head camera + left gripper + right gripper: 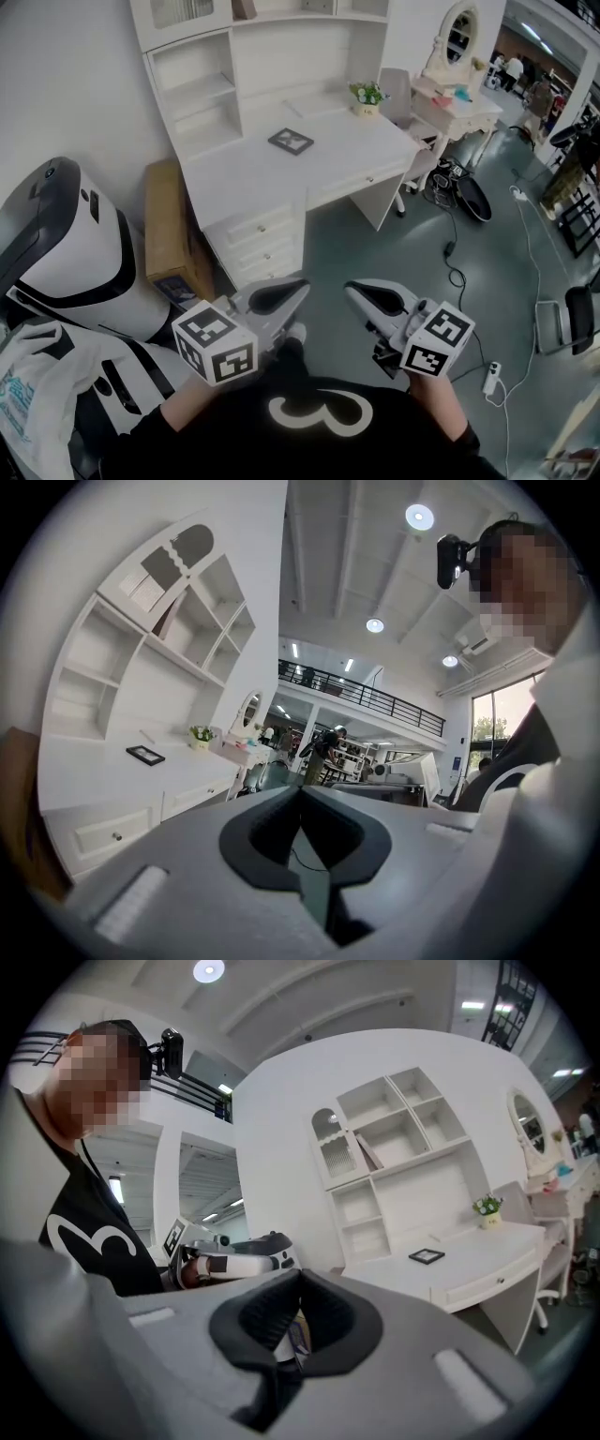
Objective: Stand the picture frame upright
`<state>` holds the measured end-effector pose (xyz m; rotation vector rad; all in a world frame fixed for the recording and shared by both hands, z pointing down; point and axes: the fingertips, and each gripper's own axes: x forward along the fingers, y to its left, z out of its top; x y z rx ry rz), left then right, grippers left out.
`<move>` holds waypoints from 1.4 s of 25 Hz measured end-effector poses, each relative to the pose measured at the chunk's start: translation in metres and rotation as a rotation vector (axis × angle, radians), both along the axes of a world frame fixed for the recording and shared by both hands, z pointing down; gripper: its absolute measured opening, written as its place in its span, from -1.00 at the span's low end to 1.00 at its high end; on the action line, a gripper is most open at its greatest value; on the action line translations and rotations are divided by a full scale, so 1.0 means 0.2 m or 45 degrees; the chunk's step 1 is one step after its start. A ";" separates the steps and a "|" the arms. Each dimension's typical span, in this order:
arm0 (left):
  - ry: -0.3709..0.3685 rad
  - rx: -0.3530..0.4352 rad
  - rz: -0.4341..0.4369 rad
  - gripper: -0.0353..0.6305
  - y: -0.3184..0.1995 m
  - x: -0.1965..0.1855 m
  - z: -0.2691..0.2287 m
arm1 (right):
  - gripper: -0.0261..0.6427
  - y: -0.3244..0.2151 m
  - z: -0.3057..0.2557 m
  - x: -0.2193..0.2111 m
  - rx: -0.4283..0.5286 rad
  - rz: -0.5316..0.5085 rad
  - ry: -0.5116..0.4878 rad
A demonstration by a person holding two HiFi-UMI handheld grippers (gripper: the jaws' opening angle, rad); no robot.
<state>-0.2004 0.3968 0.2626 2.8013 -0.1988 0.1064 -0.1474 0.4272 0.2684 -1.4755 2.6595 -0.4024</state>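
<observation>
A dark picture frame (291, 142) lies flat on the white desk (244, 178), far ahead of me. It also shows small in the left gripper view as the frame (145, 755) and in the right gripper view as the frame (427, 1256). My left gripper (302, 286) and right gripper (352, 289) are held close to my body, well short of the desk. Both are shut with nothing between their jaws. The left gripper (300, 791) and right gripper (300, 1277) tips meet in their own views.
The desk carries a white shelf hutch (262, 37) and a small potted plant (367, 95). A cardboard box (172, 230) stands left of the desk, beside a white and black machine (70, 248). A chair (405, 112), a vanity table (459, 103) and floor cables (459, 272) are on the right.
</observation>
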 end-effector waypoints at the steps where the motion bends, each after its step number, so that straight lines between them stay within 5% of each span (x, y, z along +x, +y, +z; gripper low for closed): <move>1: -0.008 -0.015 0.002 -0.87 -0.09 0.03 0.03 | -0.92 -0.09 0.03 0.04 -0.016 0.007 -0.008; 9: -0.160 -0.179 0.052 -0.87 -0.94 0.26 0.36 | -0.92 -0.96 0.29 0.27 -0.213 -0.005 -0.073; 17: -0.178 -0.303 -0.048 -0.87 -1.66 0.36 0.52 | -0.92 -1.62 0.41 0.40 -0.343 -0.056 -0.042; 25: -0.217 -0.299 -0.054 -0.86 -1.92 0.53 0.55 | -0.92 -1.86 0.48 0.56 -0.404 -0.046 -0.076; 35: -0.259 -0.302 -0.229 -0.86 -2.33 0.76 0.57 | -0.91 -2.33 0.46 0.93 -0.364 -0.118 -0.046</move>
